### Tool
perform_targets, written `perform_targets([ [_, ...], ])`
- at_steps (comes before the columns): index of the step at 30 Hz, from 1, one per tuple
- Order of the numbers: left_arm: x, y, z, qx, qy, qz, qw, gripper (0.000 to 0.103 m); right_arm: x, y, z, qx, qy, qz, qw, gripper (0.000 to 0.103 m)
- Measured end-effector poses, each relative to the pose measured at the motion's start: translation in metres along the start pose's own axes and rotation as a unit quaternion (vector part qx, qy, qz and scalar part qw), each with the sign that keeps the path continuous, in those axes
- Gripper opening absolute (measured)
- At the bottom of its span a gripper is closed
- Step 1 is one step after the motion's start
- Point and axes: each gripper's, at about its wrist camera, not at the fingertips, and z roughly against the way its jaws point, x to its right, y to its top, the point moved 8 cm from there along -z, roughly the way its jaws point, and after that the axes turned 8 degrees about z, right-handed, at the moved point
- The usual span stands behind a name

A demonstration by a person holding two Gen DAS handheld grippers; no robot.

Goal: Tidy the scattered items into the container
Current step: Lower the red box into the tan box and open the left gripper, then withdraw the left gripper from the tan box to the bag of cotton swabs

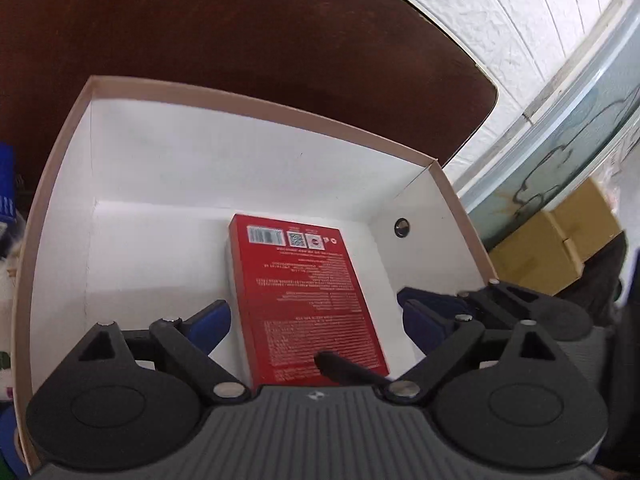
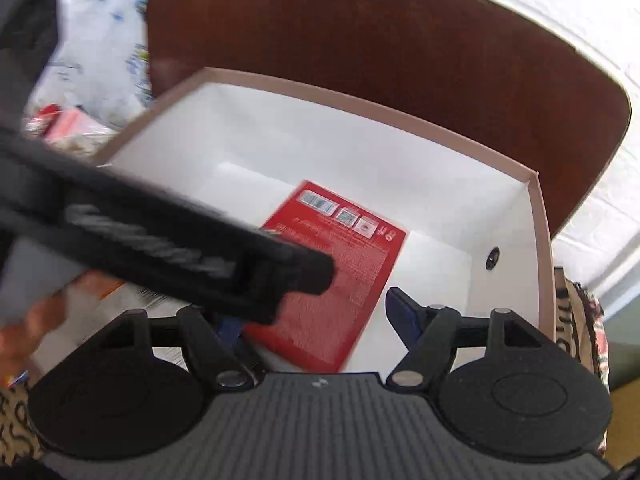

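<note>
Red box [image 1: 304, 296] lies flat on the container [image 1: 248, 152] floor, toward its right wall. My left gripper [image 1: 316, 320] is spread wide either side of it, gripping nothing; right gripper [image 2: 316, 316] also apart, empty. Reads as release step done. Next: lift clear, go for the items beyond the container's left edge.

A blurred black bar [image 2: 168, 248] is cutting across the right wrist view, hiding the red box's [image 2: 332, 276] lower-left corner and most of the left blue finger [image 2: 230, 328]. The print on that box is smearing too small to read in both views. At the left edge, a blue item [image 1: 6, 184] and blurred packets [image 2: 68, 124] are getting cropped, too unclear to identify.
</note>
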Motion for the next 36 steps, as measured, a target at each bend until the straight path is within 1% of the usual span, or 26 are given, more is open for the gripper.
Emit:
perform_targets([
  [2, -0.004, 0.002, 0.002, -0.003, -0.001, 0.002, 1.0, 0.1, 0.001, 0.001, -0.005, -0.01, -0.017, 0.001, 1.0, 0.078],
  [4, -0.007, 0.004, 0.004, 0.002, 0.002, 0.002, 1.0, 0.1, 0.007, 0.002, -0.013, -0.016, -0.022, 0.002, 1.0, 0.079],
  [7, -0.008, 0.006, 0.008, 0.009, 0.0, 0.002, 1.0, 0.1, 0.012, 0.001, -0.011, -0.012, -0.026, -0.005, 1.0, 0.084],
  [10, -0.005, 0.006, 0.015, 0.015, -0.001, -0.003, 0.9999, 0.1, 0.015, 0.001, -0.006, -0.005, -0.031, -0.021, 0.999, 0.085],
  [14, -0.001, 0.004, 0.034, 0.038, 0.003, -0.031, 0.9988, 0.1, 0.013, 0.002, 0.006, 0.004, -0.037, -0.038, 0.999, 0.086],
  [15, 0.002, 0.003, 0.04, 0.043, -0.002, -0.039, 0.9983, 0.1, 0.011, 0.003, 0.01, 0.01, -0.038, -0.04, 0.998, 0.086],
  [17, 0.008, -0.001, 0.052, 0.052, -0.007, -0.05, 0.9974, 0.1, 0.007, 0.003, 0.021, 0.022, -0.041, -0.044, 0.998, 0.087],
  [20, 0.015, -0.006, 0.07, 0.073, -0.003, -0.066, 0.9951, 0.101, 0.0, 0.006, 0.037, 0.038, -0.046, -0.05, 0.997, 0.088],
  [23, 0.022, -0.013, 0.088, 0.087, -0.008, -0.082, 0.9927, 0.101, -0.008, 0.008, 0.054, 0.054, -0.05, -0.049, 0.996, 0.089],
  [28, 0.025, -0.032, 0.121, 0.11, -0.016, -0.097, 0.9891, 0.101, -0.027, 0.01, 0.082, 0.075, -0.064, -0.055, 0.994, 0.089],
  [33, 0.017, -0.054, 0.151, 0.13, -0.015, -0.092, 0.9872, 0.101, -0.049, 0.003, 0.103, 0.089, -0.068, -0.076, 0.991, 0.09],
  [36, 0.011, -0.067, 0.167, 0.142, -0.012, -0.089, 0.9858, 0.101, -0.065, -0.002, 0.111, 0.093, -0.064, -0.081, 0.99, 0.09],
])
